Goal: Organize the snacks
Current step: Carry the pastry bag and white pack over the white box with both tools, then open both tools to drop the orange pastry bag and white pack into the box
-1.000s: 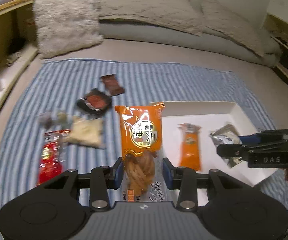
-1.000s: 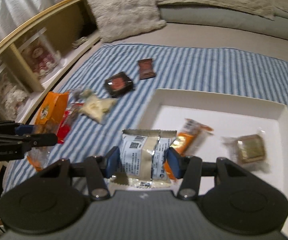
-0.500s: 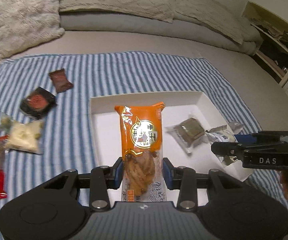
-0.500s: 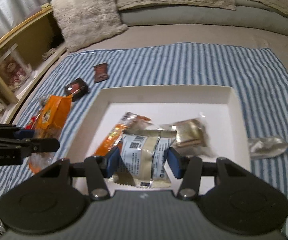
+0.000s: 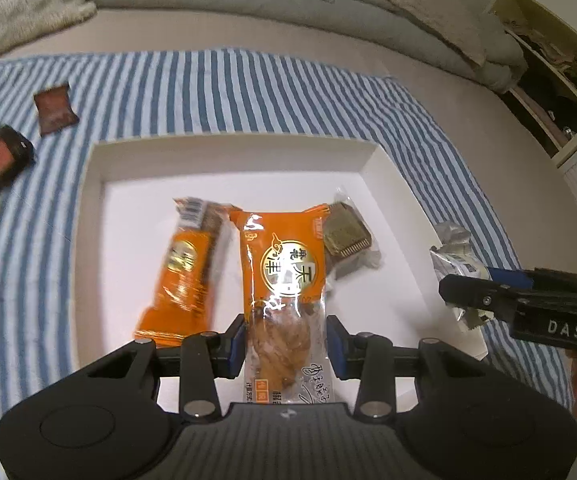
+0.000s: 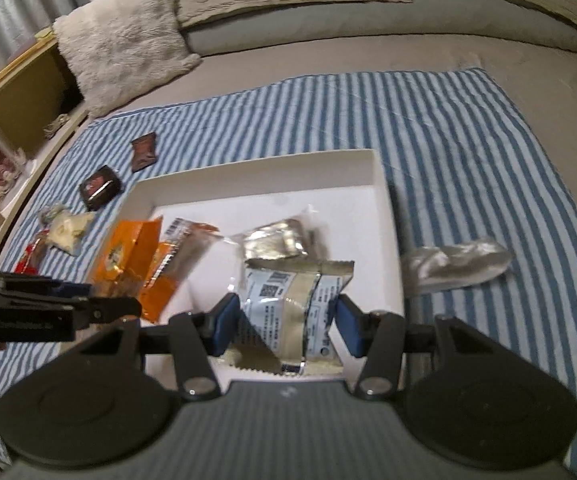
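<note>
Beige bed [image 6: 328, 52], blue-striped cloth [image 6: 448, 128] spread over it, white tray [image 6: 384, 200] on the cloth, loose snack packets [image 6: 100, 190] left, silver wrapper [image 6: 456, 262] right, fluffy pillow [image 6: 124, 40] far left.

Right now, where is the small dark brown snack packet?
The small dark brown snack packet lies on the striped blue-and-white cloth, left of and beyond the white tray, just past the black packet with red label.

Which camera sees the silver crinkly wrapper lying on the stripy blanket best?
The right wrist view. There the silver wrapper lies in full sight on the striped blanket, just outside the white tray. The left wrist view does not show it: the right claw and the packet it grips fill that side.
</note>
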Tool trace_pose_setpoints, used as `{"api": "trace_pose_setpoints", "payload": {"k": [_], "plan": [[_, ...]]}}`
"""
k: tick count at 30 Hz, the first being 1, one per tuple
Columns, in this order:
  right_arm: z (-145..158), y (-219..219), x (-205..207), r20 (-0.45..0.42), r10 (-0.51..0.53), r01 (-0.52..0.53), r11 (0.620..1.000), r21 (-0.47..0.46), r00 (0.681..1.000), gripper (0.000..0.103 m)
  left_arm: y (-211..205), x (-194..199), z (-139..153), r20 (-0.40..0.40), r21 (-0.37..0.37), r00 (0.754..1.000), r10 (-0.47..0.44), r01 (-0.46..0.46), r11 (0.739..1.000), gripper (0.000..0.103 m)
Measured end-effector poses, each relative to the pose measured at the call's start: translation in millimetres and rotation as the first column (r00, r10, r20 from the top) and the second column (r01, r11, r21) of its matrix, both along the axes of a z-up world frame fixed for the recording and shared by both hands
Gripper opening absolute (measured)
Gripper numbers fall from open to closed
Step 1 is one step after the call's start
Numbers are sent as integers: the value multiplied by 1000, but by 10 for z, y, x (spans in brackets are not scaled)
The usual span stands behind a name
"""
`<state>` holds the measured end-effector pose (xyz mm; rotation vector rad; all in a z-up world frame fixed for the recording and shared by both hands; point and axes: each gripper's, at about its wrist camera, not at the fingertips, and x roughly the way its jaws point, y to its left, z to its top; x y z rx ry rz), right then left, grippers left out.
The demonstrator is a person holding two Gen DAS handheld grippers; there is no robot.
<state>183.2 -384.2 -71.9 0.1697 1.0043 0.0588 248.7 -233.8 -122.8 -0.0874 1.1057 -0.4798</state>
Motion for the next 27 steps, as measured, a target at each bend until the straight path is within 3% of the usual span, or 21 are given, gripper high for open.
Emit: {"api": "trace_pose_setpoints", "payload": {"k": [9, 13, 22, 27], "plan": [[-118, -140, 1, -38, -17, 17, 1000, -18, 999, 58, -132, 103, -219, -60, 30, 997, 40, -39, 999, 45], [-157, -168, 33, -62, -5, 4, 1000, -19, 998, 58, -138, 112, -243, -74, 62, 997, 19, -15, 998, 65], [-206, -119, 84, -116, 8, -12, 999, -33, 993, 59, -125, 75, -176, -55, 119, 998, -13, 20, 993, 86], [-274, -103, 66, -152, 9, -19, 998, -62, 988, 77, -134, 1, -170, -63, 164, 996, -55, 65, 984, 91]]}}
